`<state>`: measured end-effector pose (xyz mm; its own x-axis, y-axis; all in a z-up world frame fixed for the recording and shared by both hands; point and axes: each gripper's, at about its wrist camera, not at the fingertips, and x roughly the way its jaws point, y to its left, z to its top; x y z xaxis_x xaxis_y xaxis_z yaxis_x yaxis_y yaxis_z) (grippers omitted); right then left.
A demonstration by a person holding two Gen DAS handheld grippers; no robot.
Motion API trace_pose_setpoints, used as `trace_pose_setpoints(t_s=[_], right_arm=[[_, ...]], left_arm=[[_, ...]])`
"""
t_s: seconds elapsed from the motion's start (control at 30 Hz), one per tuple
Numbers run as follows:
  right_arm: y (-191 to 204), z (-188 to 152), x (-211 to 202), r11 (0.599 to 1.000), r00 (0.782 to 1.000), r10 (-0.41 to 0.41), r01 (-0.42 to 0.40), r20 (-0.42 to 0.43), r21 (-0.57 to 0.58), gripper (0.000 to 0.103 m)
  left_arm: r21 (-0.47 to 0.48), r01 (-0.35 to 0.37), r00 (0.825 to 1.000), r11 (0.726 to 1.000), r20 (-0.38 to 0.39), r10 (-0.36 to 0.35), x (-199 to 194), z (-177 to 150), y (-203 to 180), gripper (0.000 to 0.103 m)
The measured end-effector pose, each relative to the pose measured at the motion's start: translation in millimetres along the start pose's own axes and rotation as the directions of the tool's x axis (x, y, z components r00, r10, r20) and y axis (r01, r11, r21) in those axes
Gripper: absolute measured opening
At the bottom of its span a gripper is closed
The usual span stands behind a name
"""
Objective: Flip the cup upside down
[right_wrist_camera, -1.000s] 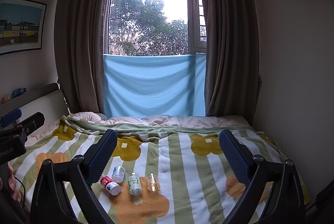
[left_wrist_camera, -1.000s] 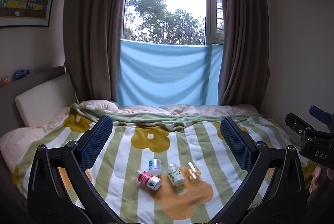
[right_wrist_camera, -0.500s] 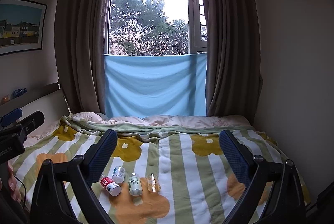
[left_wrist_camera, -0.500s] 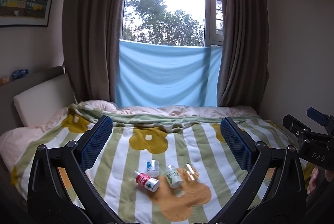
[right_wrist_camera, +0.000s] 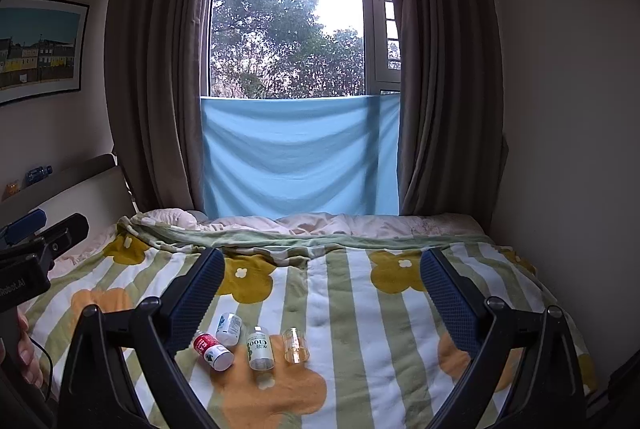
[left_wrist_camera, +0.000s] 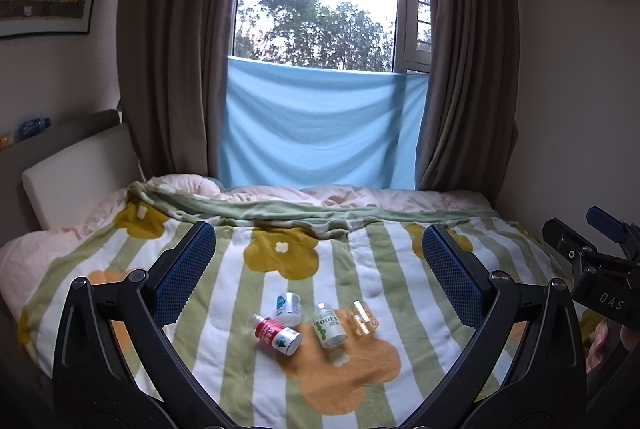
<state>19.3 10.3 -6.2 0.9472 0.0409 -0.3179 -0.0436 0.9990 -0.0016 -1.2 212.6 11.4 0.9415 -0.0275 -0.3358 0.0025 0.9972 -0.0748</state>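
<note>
A small clear glass cup (left_wrist_camera: 362, 317) lies on its side on the striped flower blanket (left_wrist_camera: 360, 269), rightmost in a row of small things. In the right wrist view the cup (right_wrist_camera: 296, 345) lies below the middle of the frame. My left gripper (left_wrist_camera: 316, 261) is open and empty, held above the blanket, well short of the cup. My right gripper (right_wrist_camera: 320, 285) is open and empty too, also above the blanket and apart from the cup. The right gripper's body (left_wrist_camera: 600, 281) shows at the right edge of the left wrist view.
Left of the cup lie a green-label bottle (left_wrist_camera: 329, 325), a red-label bottle (left_wrist_camera: 277, 334) and a white-and-blue bottle (left_wrist_camera: 289, 303). Pillows and a headboard (left_wrist_camera: 80, 165) stand at the left. A curtained window with a blue cloth (left_wrist_camera: 320, 129) is behind the bed; a wall is on the right.
Both views have drifted only slightly; the bottles and cup sit a little lower-left in the left wrist view. Both grippers stay open and nothing on the blanket has moved.
</note>
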Motion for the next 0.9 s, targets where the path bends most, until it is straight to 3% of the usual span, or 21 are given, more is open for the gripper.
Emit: trace_pose_setpoints(t_s=[0.2,0.33,0.43,0.7,0.9], right_arm=[[-6,-6,33,0.999,0.996,0.026,-0.024,-0.091,0.02,0.098],[-8,-16,71,0.998,0.979,0.062,-0.055,-0.196,0.039,0.098],[-8,-29,108,0.995,0.955,0.094,-0.081,-0.283,0.056,0.098],[-2,-85,224,0.988,0.855,0.149,-0.143,-0.497,0.05,0.098],[12,-146,314,0.975,0.745,0.204,-0.211,-0.636,0.065,0.098]], left_arm=[[-0.026,-0.042,0.987,0.999,-0.157,0.038,36,-14,13,0.103],[-0.052,-0.073,0.961,0.996,-0.271,0.056,69,-27,31,0.103],[-0.072,-0.099,0.932,0.992,-0.355,0.067,99,-42,46,0.103],[-0.084,-0.185,0.832,0.979,-0.543,0.111,182,-113,81,0.103],[-0.088,-0.243,0.747,0.966,-0.653,0.129,228,-192,92,0.103]])
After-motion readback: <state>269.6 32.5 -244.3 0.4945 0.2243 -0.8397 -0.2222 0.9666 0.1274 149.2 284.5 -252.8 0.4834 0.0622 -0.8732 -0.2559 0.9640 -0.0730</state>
